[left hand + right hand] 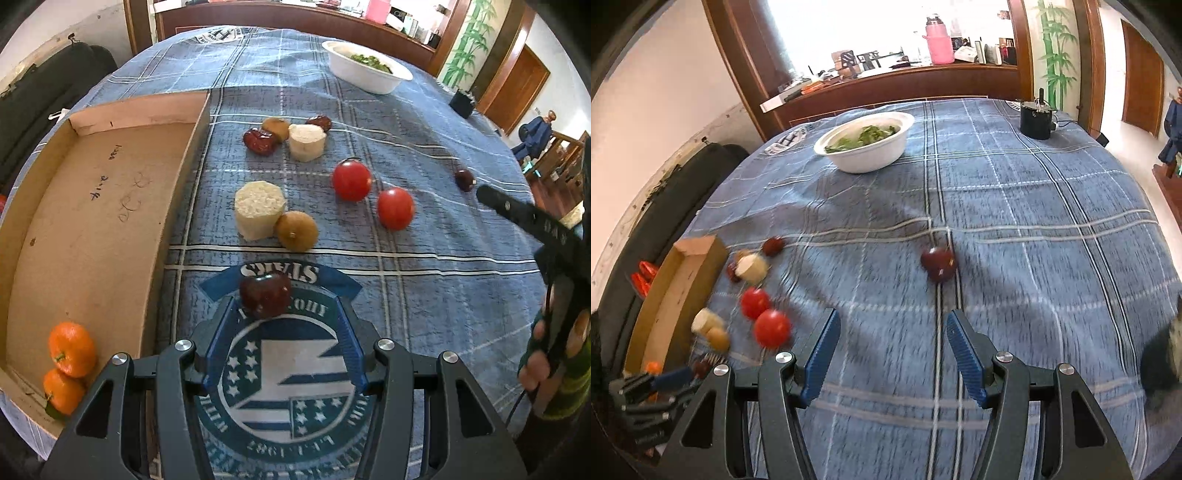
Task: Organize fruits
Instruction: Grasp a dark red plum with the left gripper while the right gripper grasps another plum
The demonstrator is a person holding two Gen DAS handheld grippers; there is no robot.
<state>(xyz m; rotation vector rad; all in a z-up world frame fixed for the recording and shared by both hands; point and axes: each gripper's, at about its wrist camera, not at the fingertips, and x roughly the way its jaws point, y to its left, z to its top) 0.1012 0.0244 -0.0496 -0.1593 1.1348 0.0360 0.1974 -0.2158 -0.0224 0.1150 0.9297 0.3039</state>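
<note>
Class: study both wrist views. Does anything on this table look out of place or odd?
Yes. One dark red fruit lies alone on the tablecloth, far from the fruit beside the cardboard tray. Only two oranges sit in that tray.

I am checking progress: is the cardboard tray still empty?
No. Two oranges lie in the cardboard tray's near corner; the rest is bare.

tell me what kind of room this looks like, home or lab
Most likely a home dining or living room. A table under a blue plaid cloth holds a white bowl of greens, a wooden sideboard cluttered with household items stands behind it, and a dark sofa sits alongside.
</note>
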